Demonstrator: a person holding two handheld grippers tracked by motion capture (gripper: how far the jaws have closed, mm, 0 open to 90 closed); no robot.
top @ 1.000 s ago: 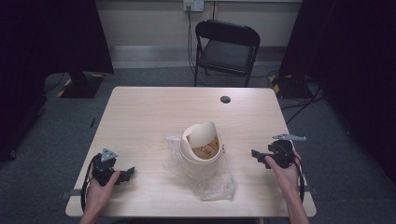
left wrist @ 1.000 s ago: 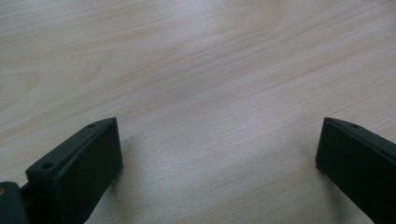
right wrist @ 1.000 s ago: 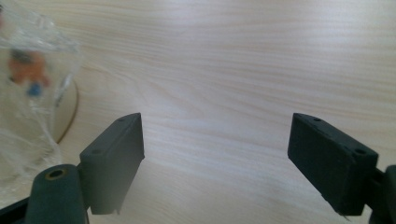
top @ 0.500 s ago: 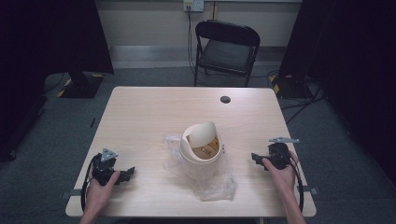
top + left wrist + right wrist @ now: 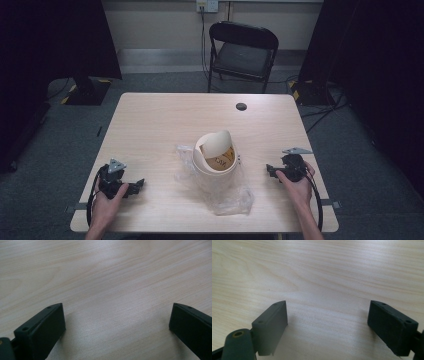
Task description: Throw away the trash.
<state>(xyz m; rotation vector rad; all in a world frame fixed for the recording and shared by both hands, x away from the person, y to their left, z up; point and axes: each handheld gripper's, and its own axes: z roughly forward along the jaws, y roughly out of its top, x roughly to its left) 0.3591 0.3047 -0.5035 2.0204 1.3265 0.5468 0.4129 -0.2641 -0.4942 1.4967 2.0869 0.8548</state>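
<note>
My left hand-held gripper (image 5: 134,186) rests at the lower left of the counter (image 5: 165,120), jaws wide with bare wood between them. My right hand-held gripper (image 5: 270,171) sits at the lower right, its jaws wide too and just been opening further, nothing between them. The cup (image 5: 215,157) stands at centre frame on a clear bag (image 5: 231,197), well apart from both.
</note>
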